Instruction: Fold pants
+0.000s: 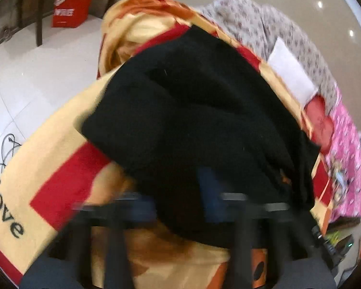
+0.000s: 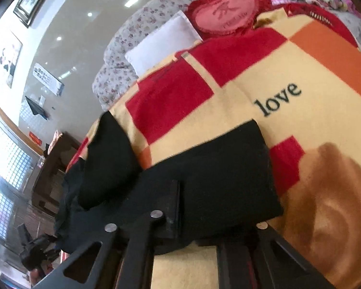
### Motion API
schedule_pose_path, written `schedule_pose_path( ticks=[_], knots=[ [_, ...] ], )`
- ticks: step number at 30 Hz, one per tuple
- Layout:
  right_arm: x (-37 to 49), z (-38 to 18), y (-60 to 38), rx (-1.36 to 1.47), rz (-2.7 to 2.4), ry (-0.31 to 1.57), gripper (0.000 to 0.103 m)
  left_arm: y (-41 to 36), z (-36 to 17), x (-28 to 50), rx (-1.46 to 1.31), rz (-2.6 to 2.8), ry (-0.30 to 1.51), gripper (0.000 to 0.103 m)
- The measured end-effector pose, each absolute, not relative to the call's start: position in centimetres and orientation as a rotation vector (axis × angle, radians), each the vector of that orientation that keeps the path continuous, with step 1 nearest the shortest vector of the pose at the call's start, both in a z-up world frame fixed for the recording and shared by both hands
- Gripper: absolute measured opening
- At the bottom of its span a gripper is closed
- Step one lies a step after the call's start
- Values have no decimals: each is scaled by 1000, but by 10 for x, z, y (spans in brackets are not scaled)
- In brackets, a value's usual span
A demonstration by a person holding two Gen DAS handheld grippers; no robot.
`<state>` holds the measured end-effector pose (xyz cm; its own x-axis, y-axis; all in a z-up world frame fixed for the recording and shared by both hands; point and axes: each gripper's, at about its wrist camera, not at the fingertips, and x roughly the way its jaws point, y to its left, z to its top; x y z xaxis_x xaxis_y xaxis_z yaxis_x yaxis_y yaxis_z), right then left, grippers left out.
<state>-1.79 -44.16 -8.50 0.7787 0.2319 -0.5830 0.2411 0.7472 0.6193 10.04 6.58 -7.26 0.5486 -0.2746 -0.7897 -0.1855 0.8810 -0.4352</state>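
Black pants (image 1: 192, 108) lie bunched on a blanket (image 1: 48, 168) of red, yellow and orange squares printed with "love". My left gripper (image 1: 180, 200) is blurred at the bottom of its view. Black cloth fills the space between its fingers, and it is shut on the pants' near edge. In the right wrist view the pants (image 2: 216, 168) lie as a folded flat panel, with a raised lump at the left. My right gripper (image 2: 192, 216) is shut on the near edge of that panel. One finger (image 2: 174, 204) lies on top of the cloth and the other is hidden beneath it.
The blanket (image 2: 252, 77) covers a bed. At its far end lie a white pillow (image 2: 163, 43), a red heart-shaped cushion (image 2: 226, 12) and a floral quilt (image 1: 248, 16). Pink bedding (image 1: 346, 149) runs along one side. A red bag (image 1: 71, 9) stands on the tiled floor.
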Motion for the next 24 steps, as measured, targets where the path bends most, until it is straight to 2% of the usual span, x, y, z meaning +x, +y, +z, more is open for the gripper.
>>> schedule_pose_path(
  ticks=[11, 15, 17, 20, 22, 24],
  knots=[
    [-84, -9, -439, 668, 85, 561, 5, 84, -22, 49, -490, -189, 942, 9],
    [-105, -19, -438, 630, 58, 649, 5, 90, -45, 29, -441, -175, 1014, 9],
    [-104, -41, -435, 593, 18, 765, 7, 90, -62, 26, -418, -150, 1052, 10],
    [-99, -69, -435, 528, -90, 894, 14, 91, -77, 21, -396, -114, 1089, 16],
    [-103, -67, -438, 508, -126, 888, 16, 92, -70, 14, -359, -82, 1065, 25],
    [-107, -58, -441, 490, -158, 862, 19, 95, -61, 6, -317, -53, 1039, 28]
  ],
)
